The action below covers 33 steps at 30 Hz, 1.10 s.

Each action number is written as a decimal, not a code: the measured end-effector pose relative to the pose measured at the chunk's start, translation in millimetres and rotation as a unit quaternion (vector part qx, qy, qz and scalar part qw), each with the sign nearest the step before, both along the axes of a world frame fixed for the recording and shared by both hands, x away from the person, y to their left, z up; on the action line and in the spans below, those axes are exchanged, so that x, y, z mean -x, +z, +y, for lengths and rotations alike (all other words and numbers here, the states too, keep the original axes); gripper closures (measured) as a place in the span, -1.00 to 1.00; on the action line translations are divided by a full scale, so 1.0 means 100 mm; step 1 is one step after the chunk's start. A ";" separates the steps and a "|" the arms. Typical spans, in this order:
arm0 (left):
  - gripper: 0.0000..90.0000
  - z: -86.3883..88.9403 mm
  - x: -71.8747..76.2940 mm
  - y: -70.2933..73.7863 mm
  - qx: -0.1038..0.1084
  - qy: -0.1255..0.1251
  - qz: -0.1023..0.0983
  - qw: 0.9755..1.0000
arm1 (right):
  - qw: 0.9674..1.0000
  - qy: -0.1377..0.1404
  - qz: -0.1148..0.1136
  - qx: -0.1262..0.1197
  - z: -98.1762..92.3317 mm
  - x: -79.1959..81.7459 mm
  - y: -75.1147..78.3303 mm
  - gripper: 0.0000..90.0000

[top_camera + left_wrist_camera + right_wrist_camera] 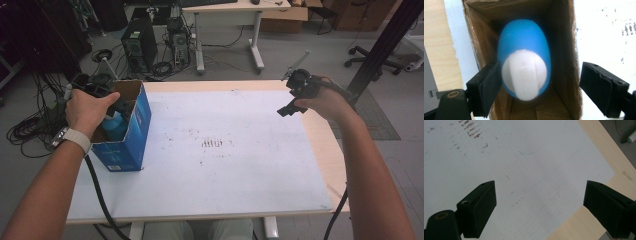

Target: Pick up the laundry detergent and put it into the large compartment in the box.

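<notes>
A blue cardboard box (129, 142) stands open-topped at the table's left edge. Inside it rests a blue bottle (115, 126) with a white cap (524, 75), top end toward the left gripper view's camera. My left gripper (118, 107) hangs over the box mouth. In the left gripper view its jaws (540, 75) stand apart on either side of the bottle (524, 40): the left pad sits close by the cap, the right pad well clear of it. My right gripper (286, 110) hovers open over the table's far right, with nothing between its jaws (539, 195).
A white sheet (225, 165) with brown smudges (212, 143) covers most of the wooden table (325, 150). Beyond the table are computer towers (137, 45), floor cables (25, 130), a white desk (230, 10), an office chair (372, 57) and a black slanted post (385, 40).
</notes>
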<state>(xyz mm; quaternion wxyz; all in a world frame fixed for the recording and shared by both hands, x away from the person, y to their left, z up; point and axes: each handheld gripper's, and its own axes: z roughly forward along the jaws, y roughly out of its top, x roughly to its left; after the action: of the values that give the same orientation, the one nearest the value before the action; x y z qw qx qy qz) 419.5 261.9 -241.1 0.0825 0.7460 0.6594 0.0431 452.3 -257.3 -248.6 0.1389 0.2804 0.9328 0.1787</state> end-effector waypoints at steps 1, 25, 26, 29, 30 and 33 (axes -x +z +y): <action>-0.61 -0.01 0.00 0.01 -0.001 -0.002 0.001 1.000 | 1.000 0.000 -0.001 -0.001 0.00 0.00 0.00 -0.76; -0.68 -0.34 0.24 0.56 -0.033 -0.048 -0.018 0.998 | 1.000 0.001 -0.014 -0.006 -0.04 0.15 0.12 -0.75; -0.68 -0.36 0.26 0.59 -0.034 -0.052 -0.021 0.998 | 1.000 0.001 -0.015 -0.006 -0.04 0.15 0.13 -0.75; -0.71 -0.43 0.32 0.66 -0.034 -0.068 -0.026 0.997 | 1.000 0.002 -0.017 -0.007 -0.04 0.18 0.15 -0.75; -0.73 -0.46 0.34 0.68 -0.032 -0.074 -0.027 0.996 | 1.000 0.002 -0.017 -0.007 -0.04 0.19 0.15 -0.75; -0.74 -0.55 0.41 0.74 -0.030 -0.094 -0.031 0.995 | 1.000 0.002 -0.019 -0.008 -0.05 0.21 0.17 -0.75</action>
<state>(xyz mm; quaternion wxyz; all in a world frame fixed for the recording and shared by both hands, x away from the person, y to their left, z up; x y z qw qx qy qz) 379.0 206.9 -167.1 0.0846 0.8052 0.5818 0.0778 431.6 -262.4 -231.7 0.1541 0.2763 0.9291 0.1917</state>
